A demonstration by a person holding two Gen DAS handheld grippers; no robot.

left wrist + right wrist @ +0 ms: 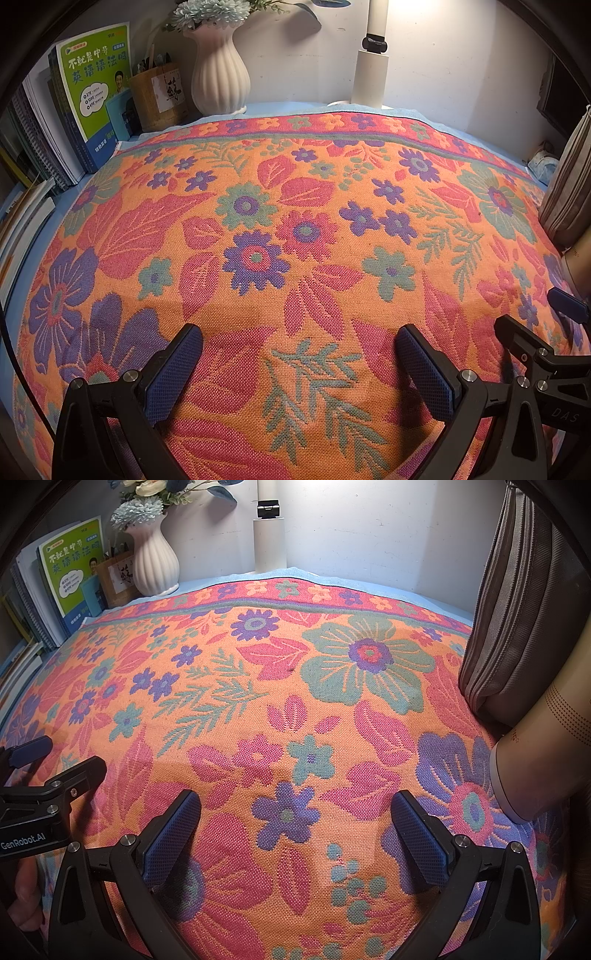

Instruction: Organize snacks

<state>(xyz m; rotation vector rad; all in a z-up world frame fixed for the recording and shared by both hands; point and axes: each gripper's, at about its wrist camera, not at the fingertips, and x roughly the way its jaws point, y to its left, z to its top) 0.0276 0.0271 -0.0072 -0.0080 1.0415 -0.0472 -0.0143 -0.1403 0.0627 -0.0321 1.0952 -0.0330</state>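
My left gripper (pixel 299 354) is open and empty, low over the floral tablecloth (pixel 295 229). My right gripper (pixel 295 819) is open and empty too, over the same cloth (pixel 295 686). Each gripper shows at the edge of the other's view: the right one at the right of the left wrist view (pixel 535 325), the left one at the left of the right wrist view (pixel 55 764). A grey zippered pouch (pixel 517 635) and a cream cylindrical container (pixel 546 753) lie at the right edge of the cloth. No snack packet is recognisable in either view.
At the back left stand books (pixel 92 96), a wooden pen holder (pixel 159 96) and a white ribbed vase with flowers (pixel 219 70). A white lamp post (pixel 371 62) stands at the back against the wall. The pouch also shows at the right (pixel 569 184).
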